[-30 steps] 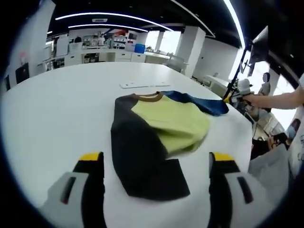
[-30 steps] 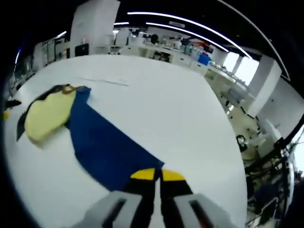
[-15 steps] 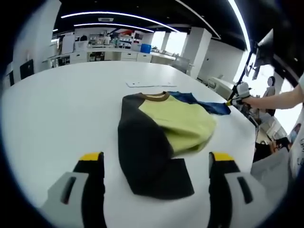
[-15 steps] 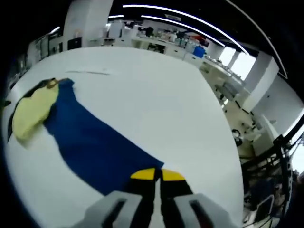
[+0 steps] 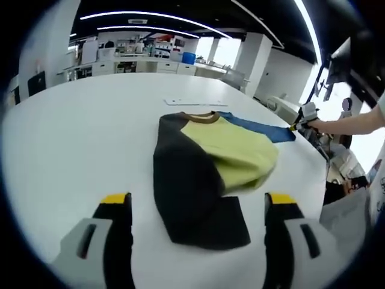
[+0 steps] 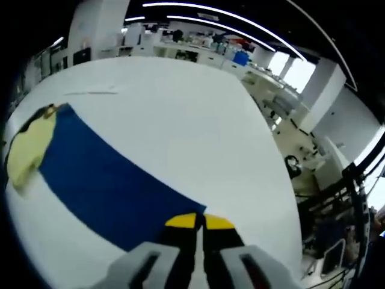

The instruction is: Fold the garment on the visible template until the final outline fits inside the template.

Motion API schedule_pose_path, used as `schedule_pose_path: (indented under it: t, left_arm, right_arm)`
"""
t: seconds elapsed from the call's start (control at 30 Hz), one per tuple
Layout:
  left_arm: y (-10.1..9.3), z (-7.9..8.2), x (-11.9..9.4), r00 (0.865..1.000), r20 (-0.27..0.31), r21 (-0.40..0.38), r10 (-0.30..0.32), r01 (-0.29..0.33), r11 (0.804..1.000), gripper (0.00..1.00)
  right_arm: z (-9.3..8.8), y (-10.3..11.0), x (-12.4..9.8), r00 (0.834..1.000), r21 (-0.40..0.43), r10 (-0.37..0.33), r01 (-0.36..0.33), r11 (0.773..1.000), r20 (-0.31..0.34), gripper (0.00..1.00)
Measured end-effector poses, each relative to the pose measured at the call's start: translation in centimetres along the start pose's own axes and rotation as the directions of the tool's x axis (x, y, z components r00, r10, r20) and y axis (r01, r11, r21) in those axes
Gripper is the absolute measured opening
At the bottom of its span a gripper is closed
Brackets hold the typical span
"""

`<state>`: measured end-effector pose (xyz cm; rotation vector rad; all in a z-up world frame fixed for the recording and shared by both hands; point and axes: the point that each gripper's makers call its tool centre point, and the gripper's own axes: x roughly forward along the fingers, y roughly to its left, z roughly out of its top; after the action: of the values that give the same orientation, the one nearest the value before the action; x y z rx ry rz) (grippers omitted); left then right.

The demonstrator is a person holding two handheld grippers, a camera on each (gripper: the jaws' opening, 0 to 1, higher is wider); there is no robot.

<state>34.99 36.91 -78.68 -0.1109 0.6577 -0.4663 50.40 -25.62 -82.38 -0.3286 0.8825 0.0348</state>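
- Here, I am holding a gripper in each hand over a broad white table (image 5: 72, 132), and a garment (image 5: 207, 162) is lying on it.
- In the left gripper view, my left gripper (image 5: 198, 208) is hovering above the near edge of the table with its two yellow-tipped jaws standing wide apart and nothing between them.
- The garment is lying just beyond those jaws, near the middle of the table, partly folded.
- Its black sleeve (image 5: 186, 186) is stretching toward me, and its black cuff end is resting between the two jaws' lines without touching either.
- The yellow-green body panel (image 5: 231, 150) is lying to the right of the black part, with a brown collar (image 5: 203, 117) at the far end.
- A blue sleeve (image 5: 258, 127) is running off to the far right, where my right gripper (image 5: 301, 117) is pinching its end, a bare forearm behind it.
- A thin pale strip (image 5: 195, 102) is lying flat on the table just beyond the collar; I cannot tell what it is.
- In the right gripper view, my right gripper (image 6: 199, 221) is showing its yellow tips pressed together on the end of the blue sleeve (image 6: 102, 186).
- The blue cloth is stretching away to the left, taut and flat, to the yellow-green panel (image 6: 24, 150) at the far left.
- Beyond the table, an office with counters and ceiling light strips is showing in both views.
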Motion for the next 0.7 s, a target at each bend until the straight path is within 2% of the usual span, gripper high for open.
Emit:
schedule_pose_path:
  t: [0.2,0.37,0.7]
  left_arm:
    - [-0.16,-0.08,0.03,1.000,-0.003,0.000,0.004,-0.004,1.000,0.88]
    - [-0.18,-0.22,0.08,1.000,-0.001,-0.012,0.005,-0.005,1.000,0.88]
    - [-0.54,-0.49,0.03,1.000,-0.006,-0.014,0.001,-0.001,1.000,0.88]
  right_arm:
    - [-0.16,-0.68,0.02,1.000,0.010,-0.009,0.009,1.000,-0.018,0.00]
    - [-0.23,-0.29,-0.39,1.000,0.003,-0.002,0.002,1.000,-0.023,0.00]
    - [-0.03,-0.27,-0.40,1.000,0.042,0.021,-0.021,0.999,-0.014,0.00]
